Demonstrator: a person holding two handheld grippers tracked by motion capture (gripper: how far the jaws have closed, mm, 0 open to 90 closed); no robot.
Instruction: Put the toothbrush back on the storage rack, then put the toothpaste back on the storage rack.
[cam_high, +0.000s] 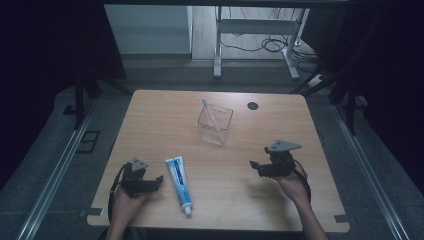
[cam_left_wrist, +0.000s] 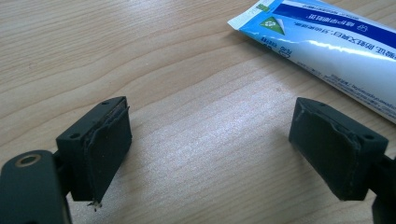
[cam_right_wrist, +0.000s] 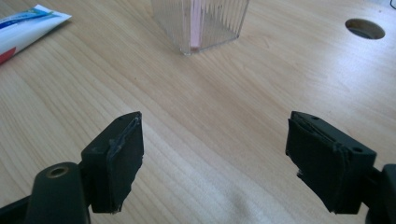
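Observation:
A blue and white toothpaste tube (cam_high: 179, 183) lies flat on the wooden table (cam_high: 150, 125), cap toward the near edge. A clear ribbed plastic cup (cam_high: 214, 124) stands mid-table with a pink toothbrush (cam_high: 211, 114) leaning inside. My left gripper (cam_high: 159, 181) rests low at the front left, just left of the tube, open with bare wood between its jaws. In the left gripper view the tube (cam_left_wrist: 327, 42) lies ahead to the right of the left gripper (cam_left_wrist: 210, 144). My right gripper (cam_high: 254, 165) is open at the front right; its own view shows the right gripper (cam_right_wrist: 215, 158) empty, the cup (cam_right_wrist: 205, 23) ahead.
A round cable hole (cam_high: 253, 105) sits at the table's far right, also seen as the hole (cam_right_wrist: 365, 28) in the right gripper view. Beyond the far edge stand a desk frame (cam_high: 255, 40) and floor cables. Metal rails run along both sides of the table.

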